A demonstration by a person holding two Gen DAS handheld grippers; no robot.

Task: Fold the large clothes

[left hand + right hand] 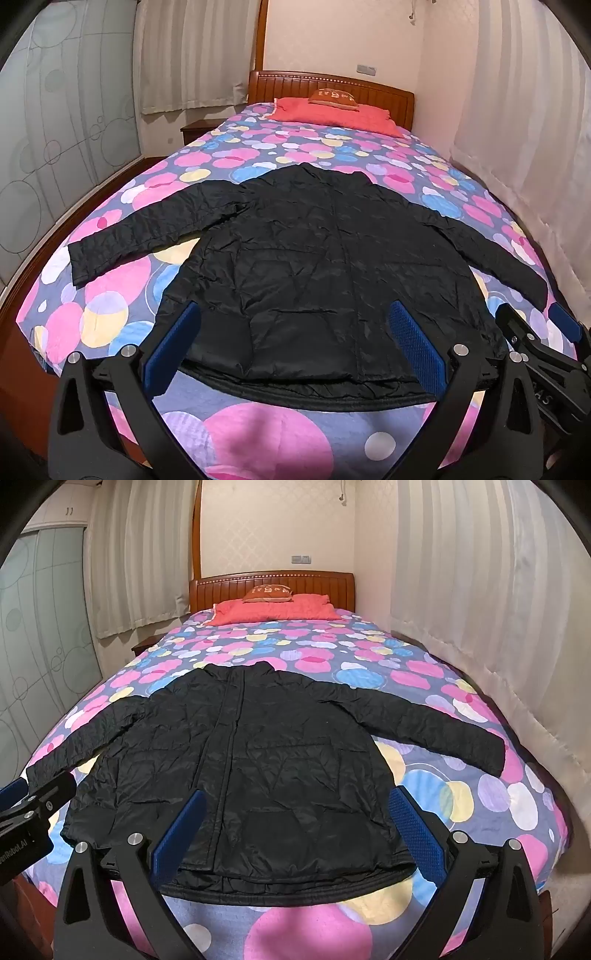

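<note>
So the crinkly black quilted jacket (314, 266) is lying flat on the bed with the pink-and-blue bubble-print cover (258, 424), collar toward the orange wooden headboard (328, 92), hem at the end farthest from it, both sleeves spread out sideways. Left claw (295, 347) and right claw (295, 830) both hover over the hem, wide open, holding nothing. Looks like the very start to me. My tip: go for a sleeve cuff first, pinch only the top layer near the seam, and lay it across the chest. That shiny fabric probably slides, so grab deep and move slowly.
</note>
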